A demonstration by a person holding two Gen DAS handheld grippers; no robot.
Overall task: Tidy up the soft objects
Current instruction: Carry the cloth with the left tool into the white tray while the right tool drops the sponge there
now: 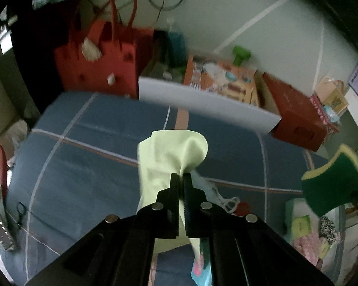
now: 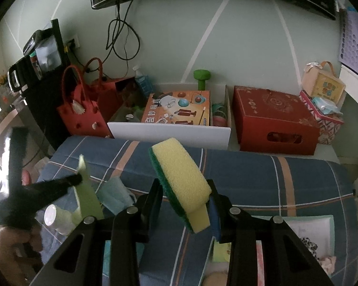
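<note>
My left gripper (image 1: 181, 178) is shut on a pale green cloth (image 1: 171, 157), which hangs bunched above the blue plaid bed cover (image 1: 83, 166). In the right wrist view that same gripper (image 2: 77, 178) shows at the left, held by a hand, with the green cloth (image 2: 87, 195) drooping from it. My right gripper (image 2: 185, 188) is shut on a yellow sponge with a green scouring side (image 2: 181, 178), tilted and held over the bed cover (image 2: 250, 178). The sponge (image 1: 334, 186) also appears at the right edge of the left wrist view.
A light blue cloth (image 2: 114, 195) and a white bottle (image 2: 56, 219) lie on the bed at the left. A mint tray with soft items (image 1: 310, 228) sits at the bed's right. Beyond the bed stand a white box (image 2: 169, 131), a red felt bag (image 2: 83, 109) and a red carton (image 2: 274, 119).
</note>
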